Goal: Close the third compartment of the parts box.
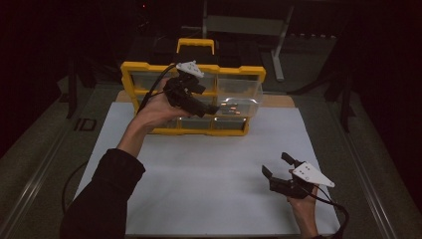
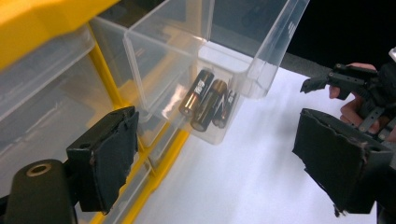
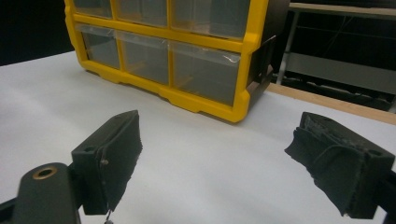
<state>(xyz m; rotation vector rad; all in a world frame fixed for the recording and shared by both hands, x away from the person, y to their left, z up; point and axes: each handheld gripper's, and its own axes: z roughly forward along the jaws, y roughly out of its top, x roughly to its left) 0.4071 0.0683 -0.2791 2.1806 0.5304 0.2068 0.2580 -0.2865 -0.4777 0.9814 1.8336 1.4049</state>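
Note:
A yellow organiser [image 1: 133, 69] with clear drawers stands at the back of the white sheet. Its upper right drawer [image 1: 244, 94] is pulled out, and three batteries [image 2: 205, 100] lie in its front corner. My left gripper [image 1: 210, 107] hovers just in front of that drawer, jaws open and nothing between them; in the left gripper view the pads [image 2: 109, 158] frame the drawer's corner from below. My right gripper [image 1: 276, 165] rests low at the sheet's front right, open and empty, facing the organiser [image 3: 243, 70].
A white sheet [image 1: 199, 169] covers the table under a wooden board edge [image 1: 281, 101]. A metal frame [image 1: 278, 45] stands behind the organiser. Dark surroundings lie on both sides. The other hand [image 2: 350, 105] appears at the right of the left gripper view.

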